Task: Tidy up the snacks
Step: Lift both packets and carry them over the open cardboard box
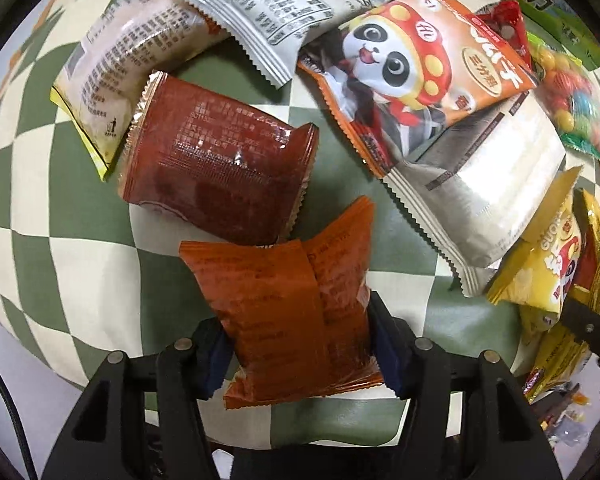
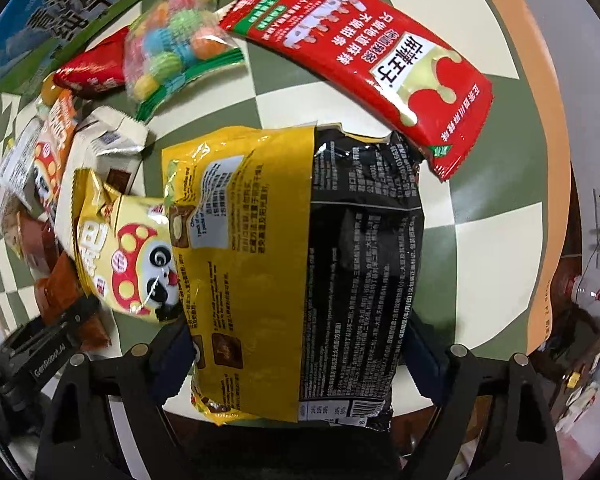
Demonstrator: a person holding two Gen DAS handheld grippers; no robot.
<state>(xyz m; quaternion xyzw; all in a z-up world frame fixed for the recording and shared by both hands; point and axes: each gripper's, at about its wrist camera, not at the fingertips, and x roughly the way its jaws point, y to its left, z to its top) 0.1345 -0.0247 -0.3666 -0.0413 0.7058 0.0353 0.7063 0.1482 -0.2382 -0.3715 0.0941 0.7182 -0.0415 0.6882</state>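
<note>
My left gripper [image 1: 300,344] was clamped on an orange-brown packet [image 1: 288,316], pinched between both pads low in the left wrist view. At 11 o'clock from it a dark red packet [image 1: 216,168] lay flat on the checkered cloth [image 1: 60,264], touching its top edge. Beyond, at 12 o'clock, sat a white sachet [image 1: 260,12], and at 1 o'clock a panda pouch [image 1: 428,76] overlapping a silver-white wrapper [image 1: 488,188].

My right gripper [image 2: 300,360] was grasping a yellow-and-black bag [image 2: 300,272] across its width. At 1 o'clock a long red packet [image 2: 364,60] lay on the cloth, its corner touching the bag. At 11 o'clock was a clear bag of colored candies [image 2: 176,44], and at 9 o'clock a yellow panda pouch [image 2: 136,256] just beside the bag.

The green-and-cream cloth had an orange border [image 2: 556,184] at 3 o'clock. Past it the room was dim clutter I could not make out. The 2 bags hid the cloth beneath them, and the bags' lower ends were cut off behind my fingers.
</note>
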